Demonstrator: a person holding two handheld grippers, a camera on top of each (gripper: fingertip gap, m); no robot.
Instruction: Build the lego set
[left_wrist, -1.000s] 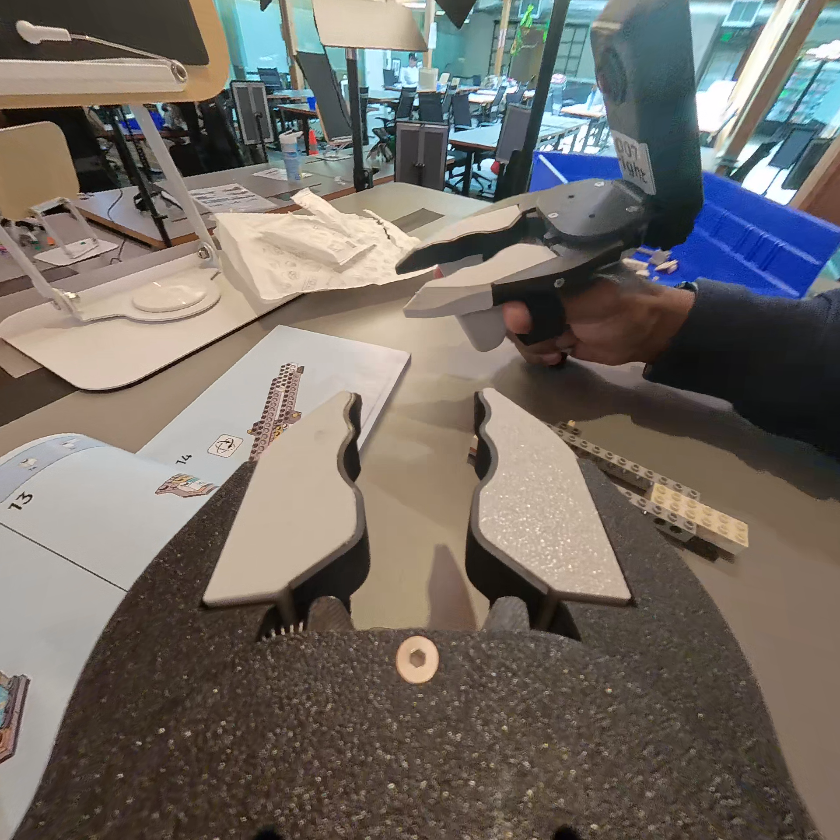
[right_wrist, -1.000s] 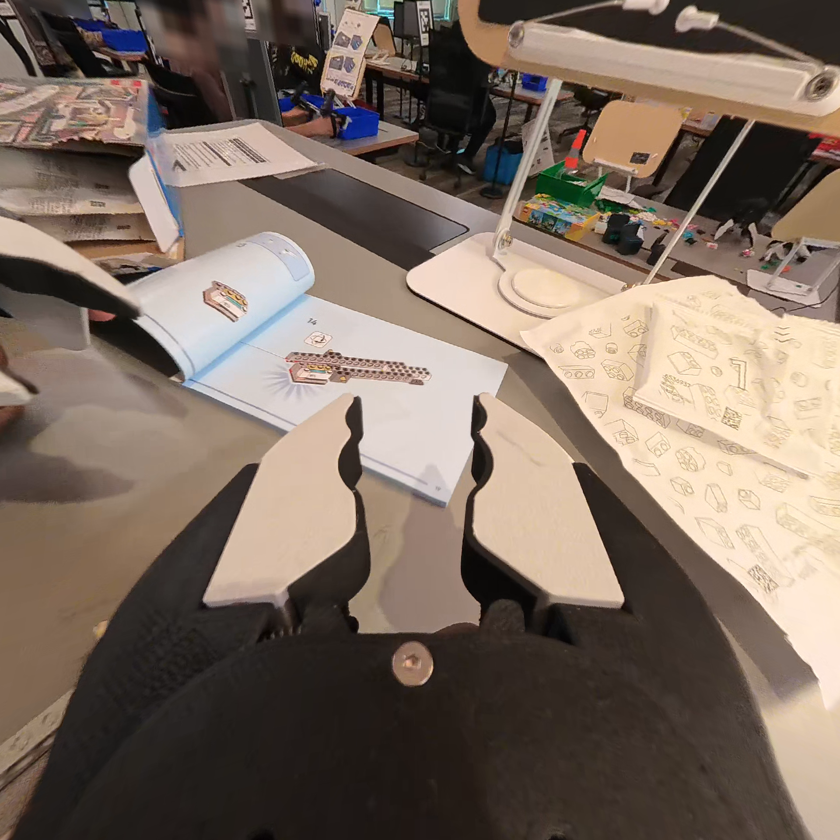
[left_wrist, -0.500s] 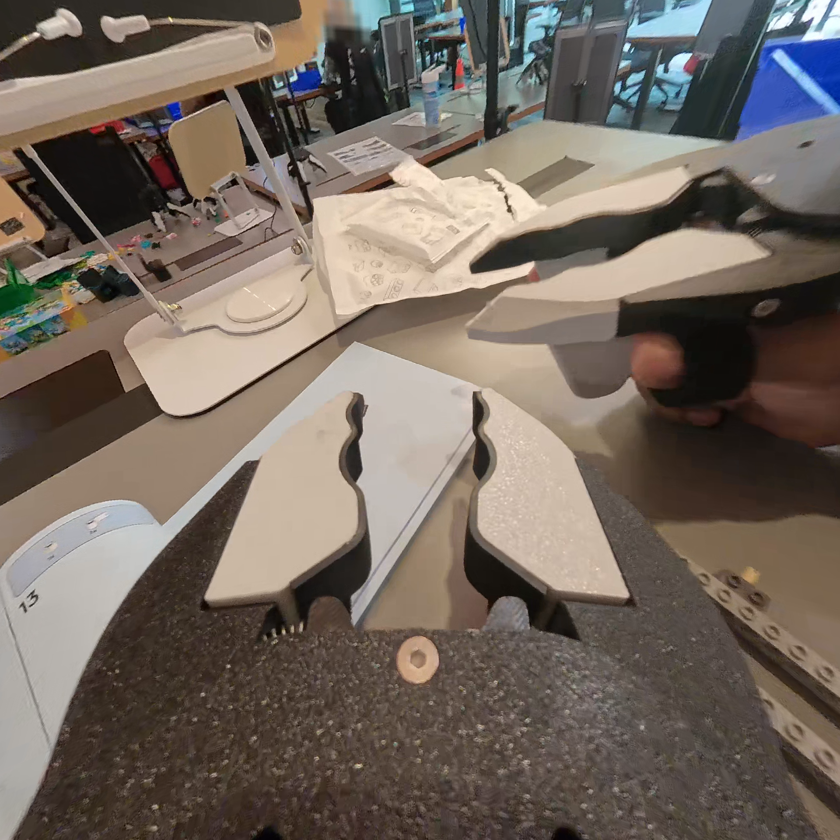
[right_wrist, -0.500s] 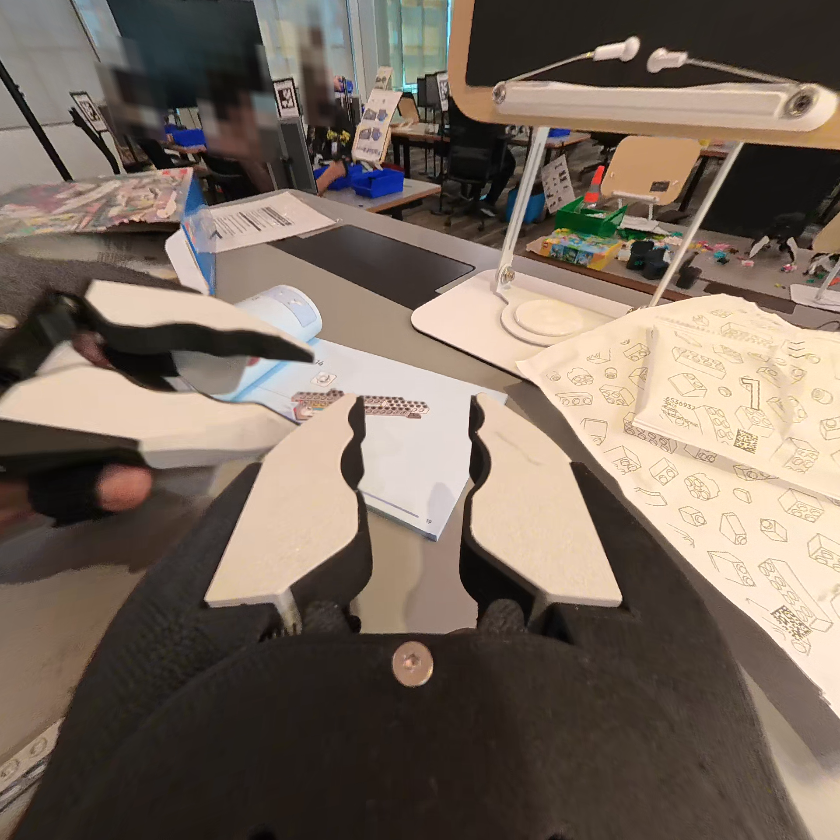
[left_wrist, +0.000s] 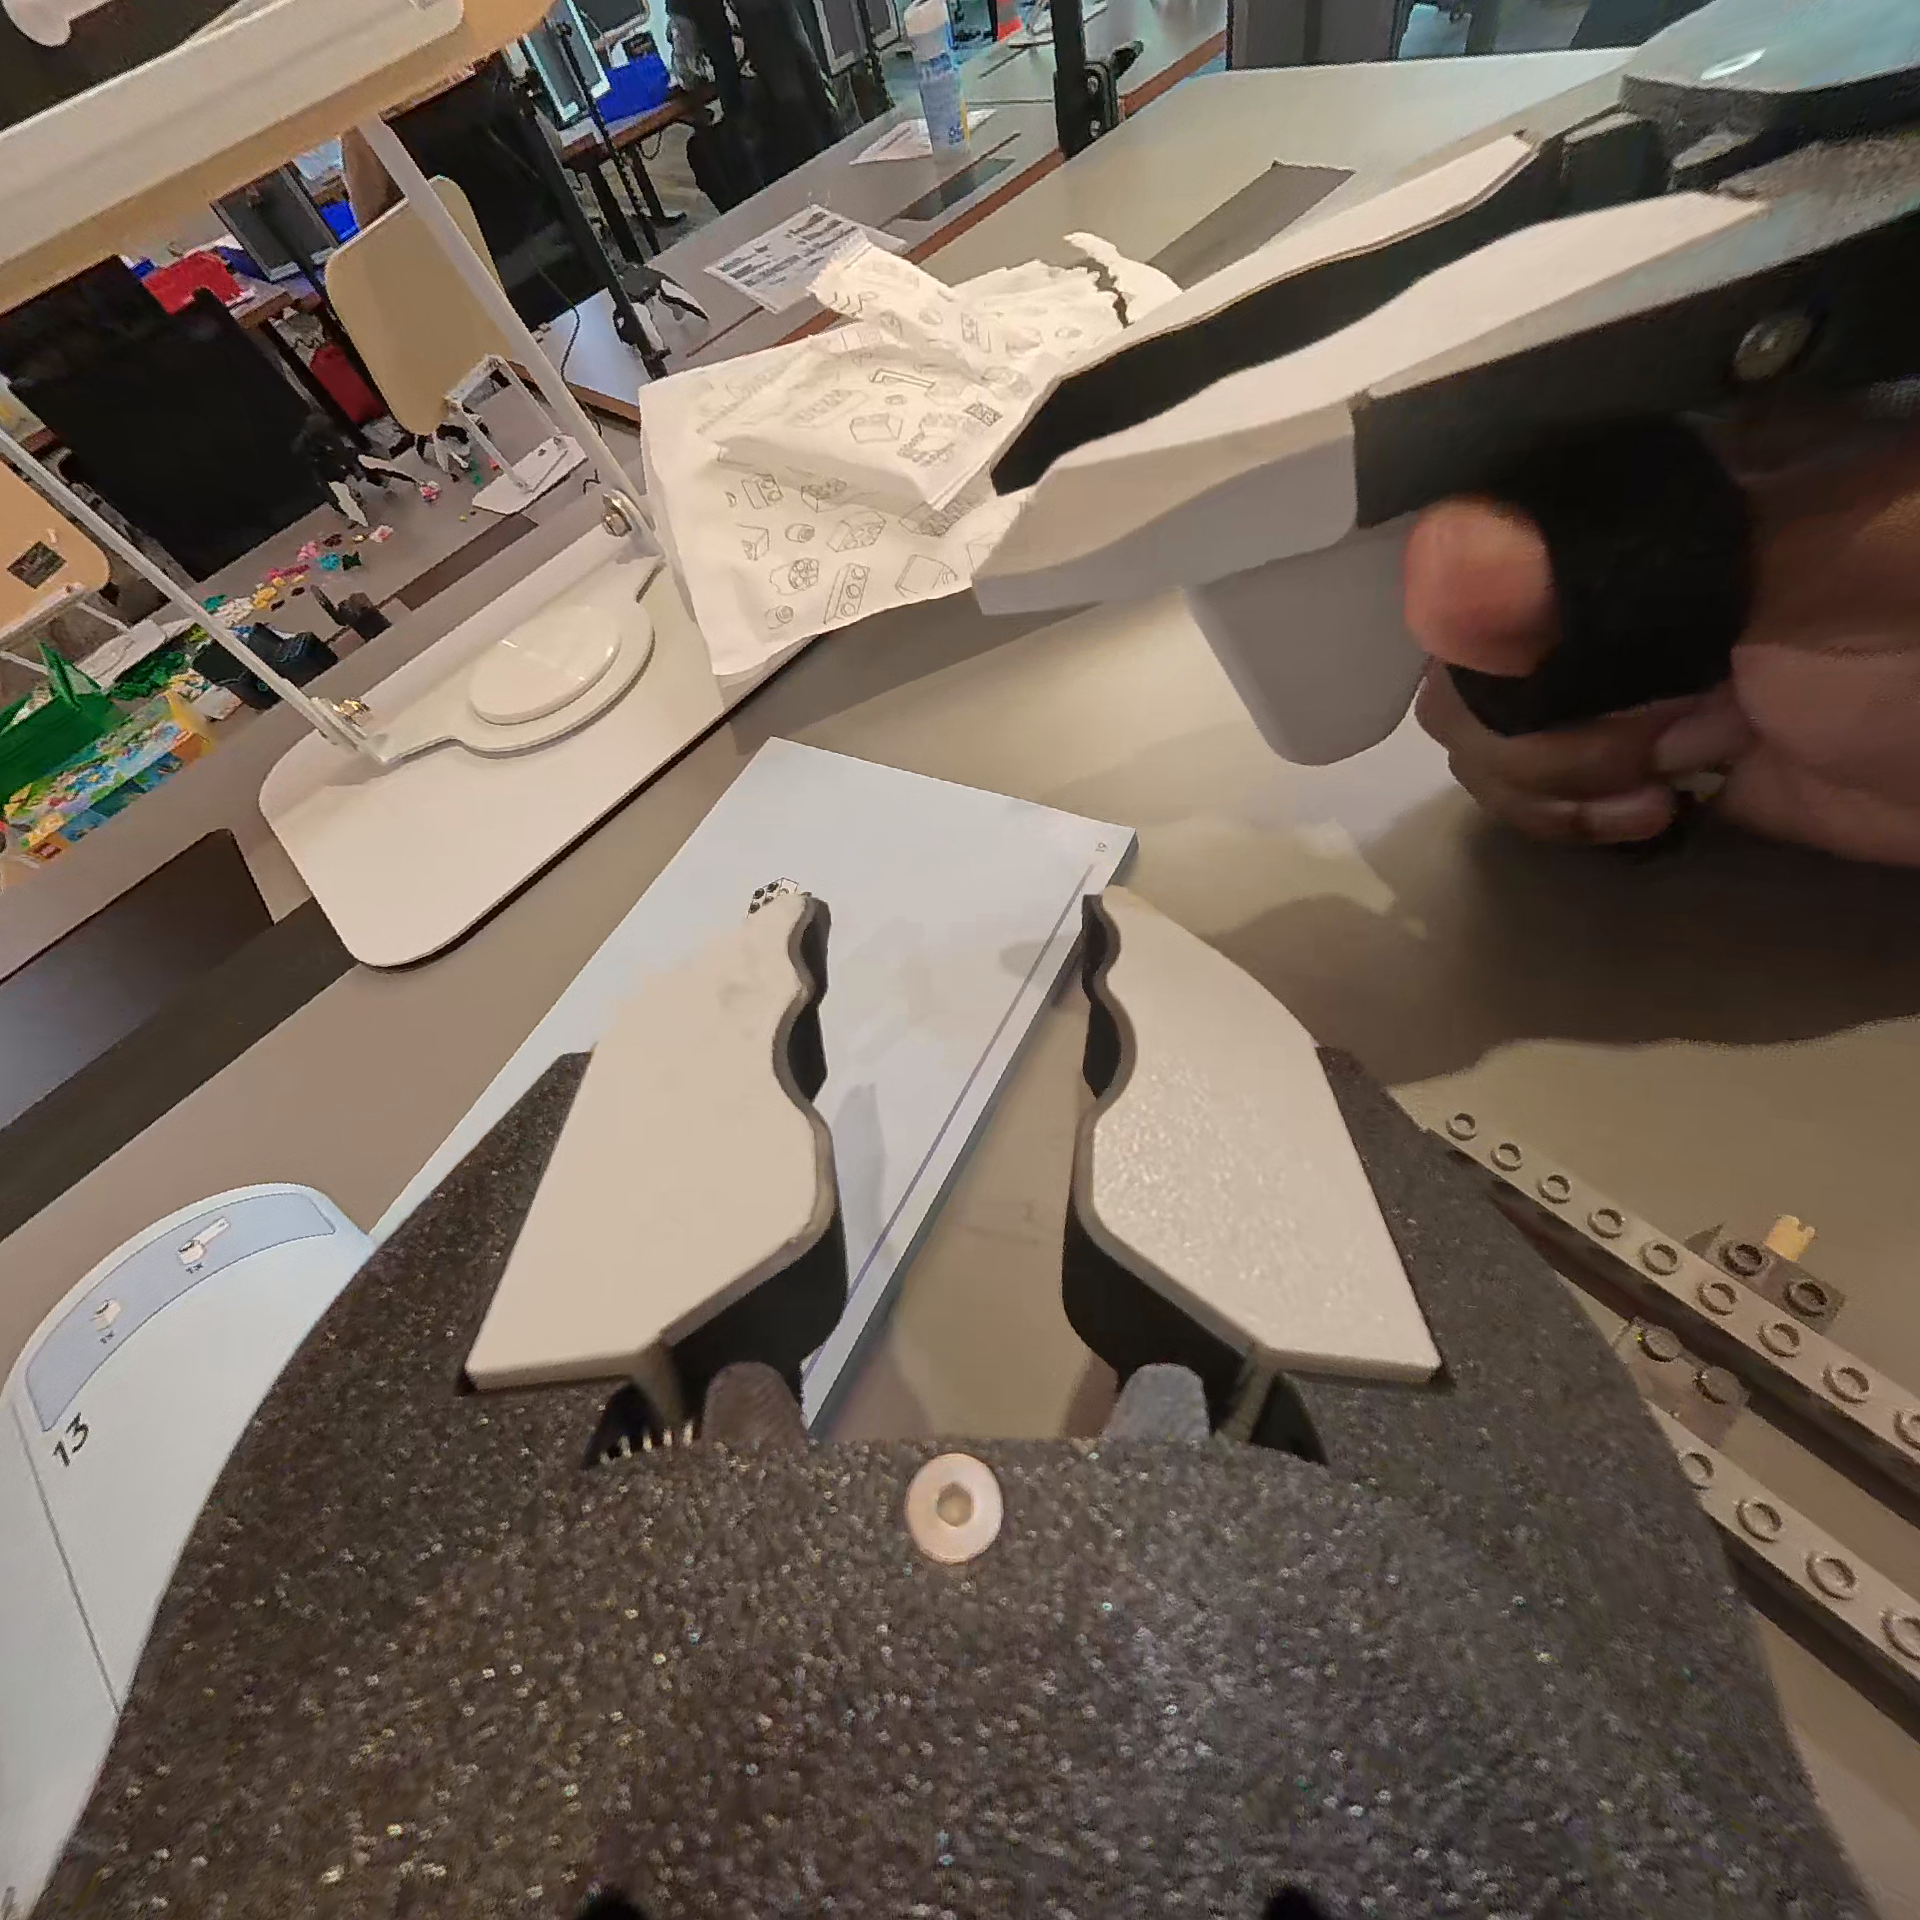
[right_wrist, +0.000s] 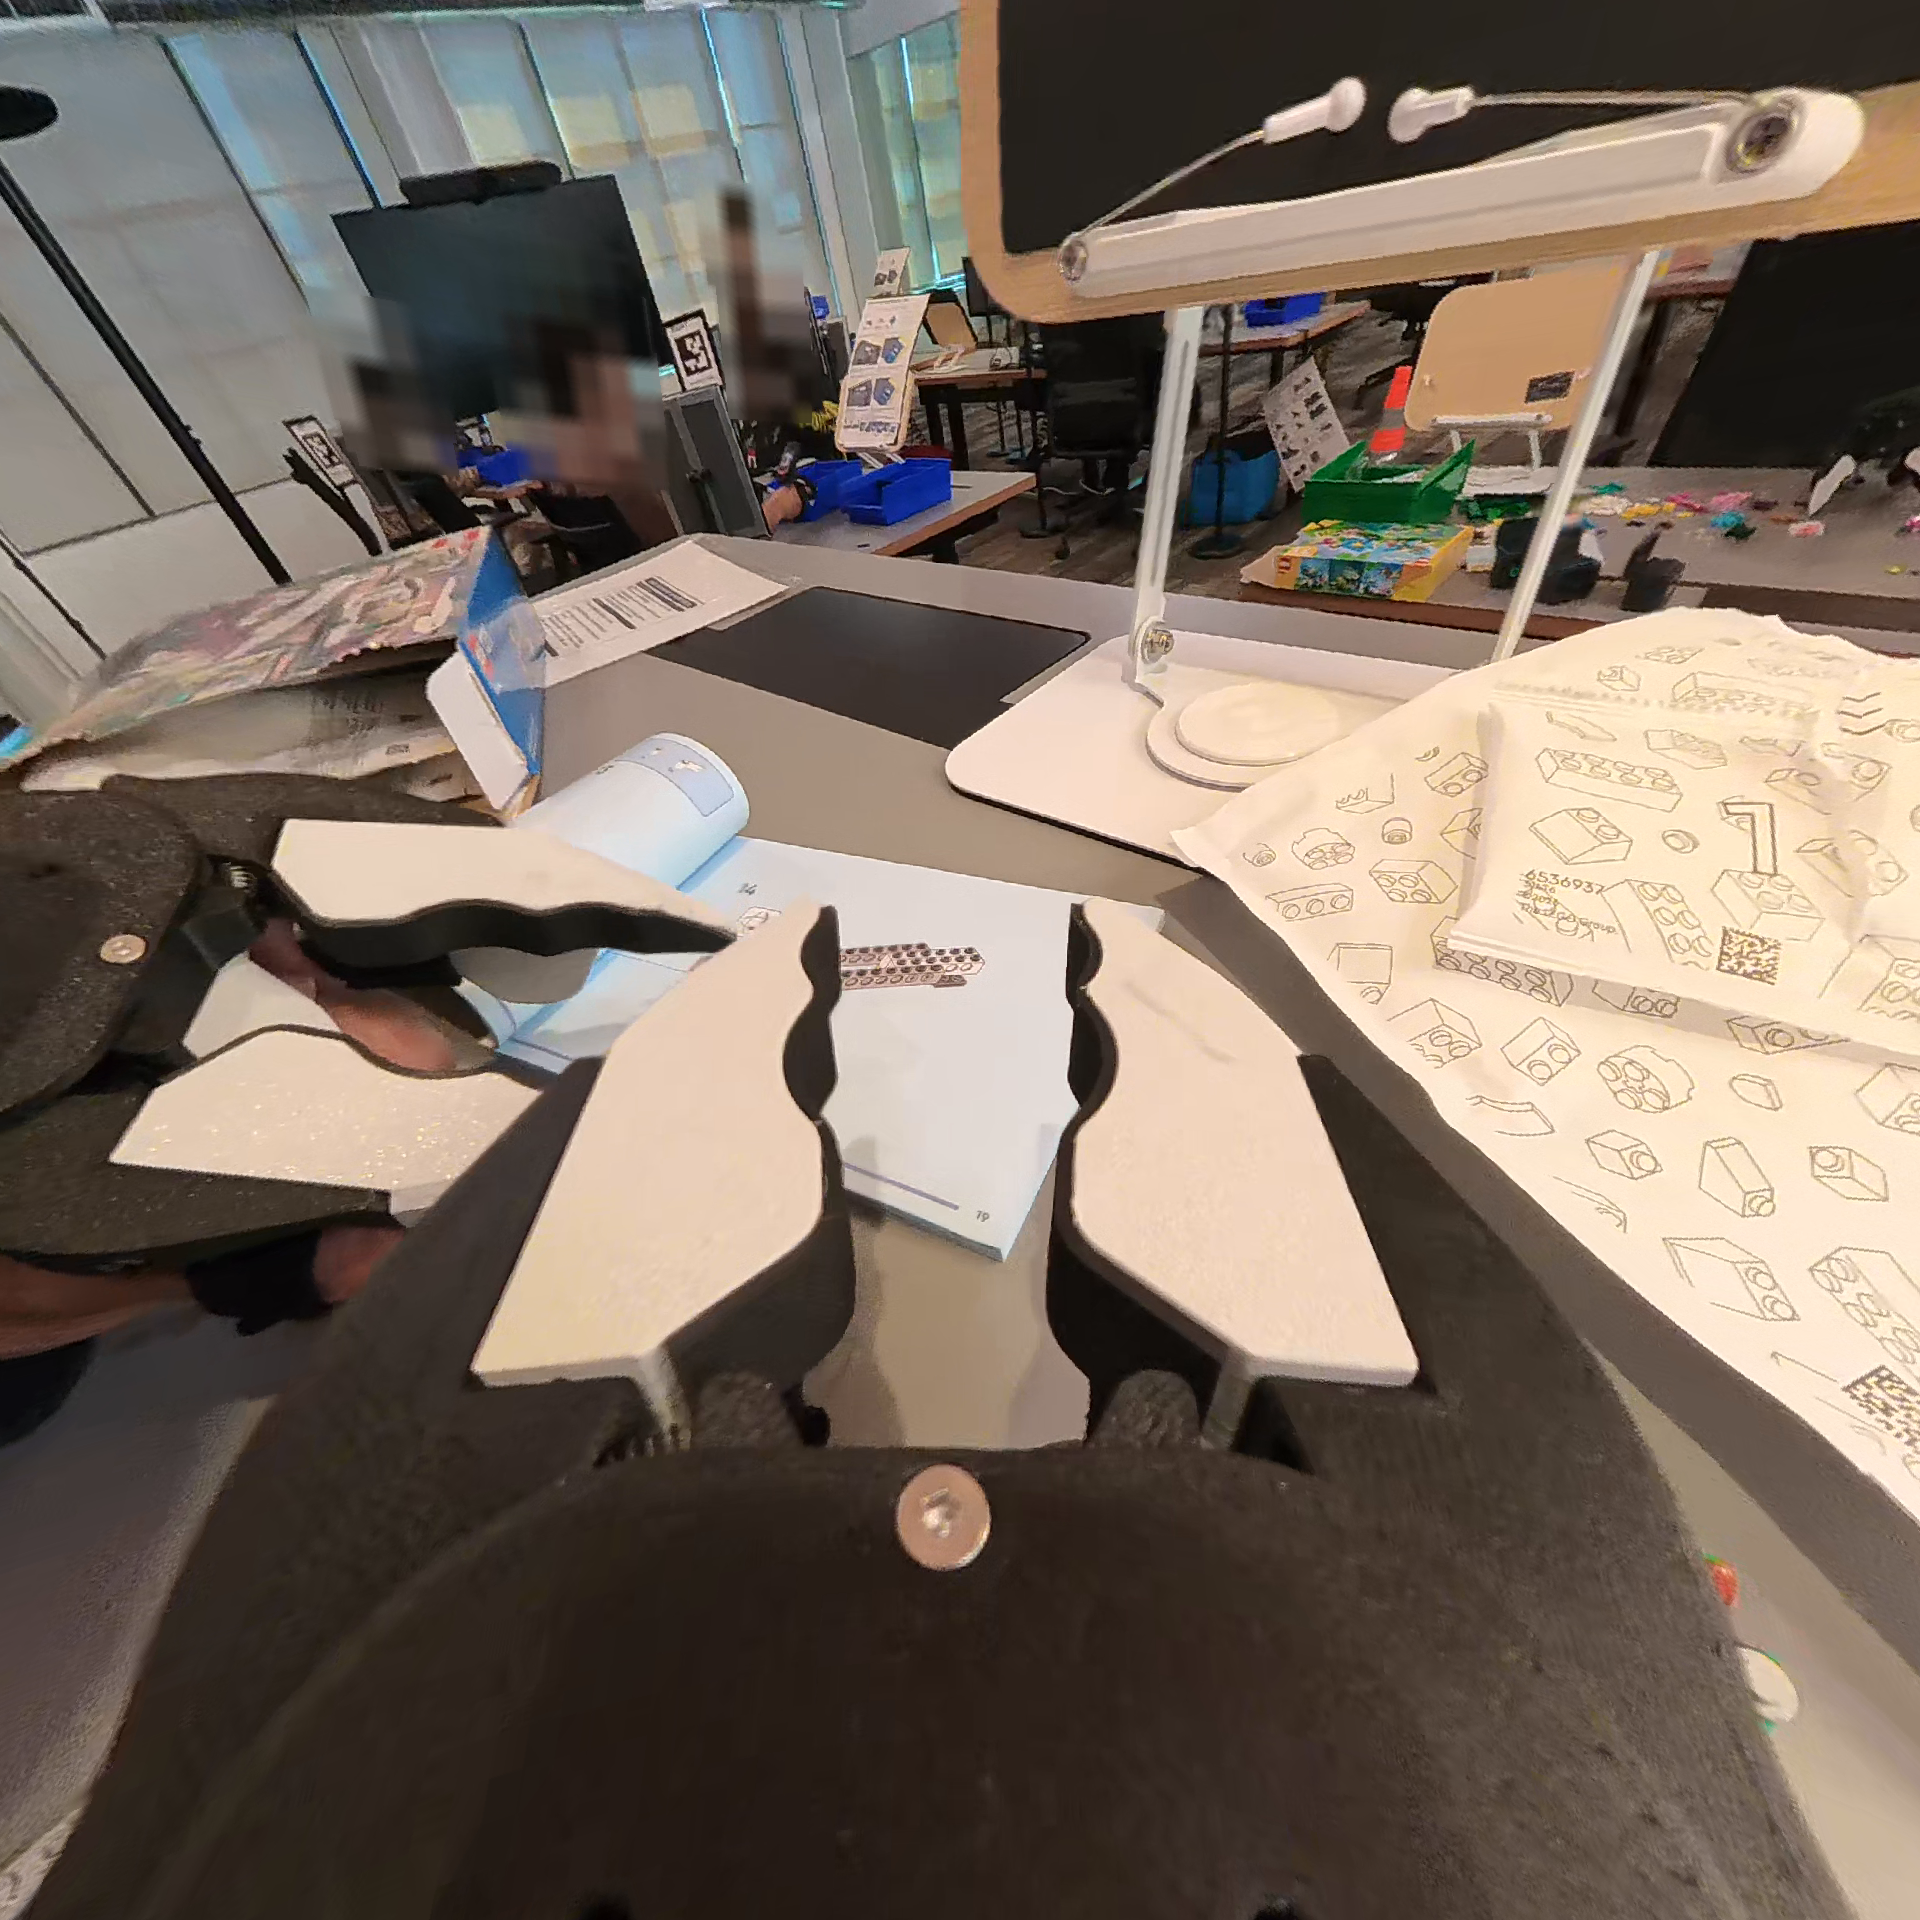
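Landmark: open instruction booklet (right_wrist: 914, 1049), pale blue pages, lying flat on the grey table (left_wrist: 1299, 935).

Left gripper (left_wrist: 951, 925): jaws spread, nothing between them, hovering over the booklet's right-hand page near its outer edge. Its far-side page curls up in a roll beside the gripper body.

Right gripper (right_wrist: 945, 925): jaws spread, bare, held above the booklet's near corner, fingertips framing the printed drawing of a grey studded plate (right_wrist: 909, 964). In the left wrist view the same gripper shows from the side, above the table past the booklet's far corner, a hand (left_wrist: 1662, 665) wrapped on its grip.

The two grippers sit close together over the booklet, crossing at an angle, not touching.

Right of the booklet: grey studded brick strips (left_wrist: 1704, 1340) lying on the table, a small tan piece (left_wrist: 1789, 1232) on one.

Beyond the booklet: white lamp base (right_wrist: 1122, 727) with slanted struts. Next to it, white paper bags (right_wrist: 1621, 935) printed with brick outlines, one torn open.

Left of the booklet: a flattened colourful box (right_wrist: 270, 634) and a printed sheet (right_wrist: 655, 603).
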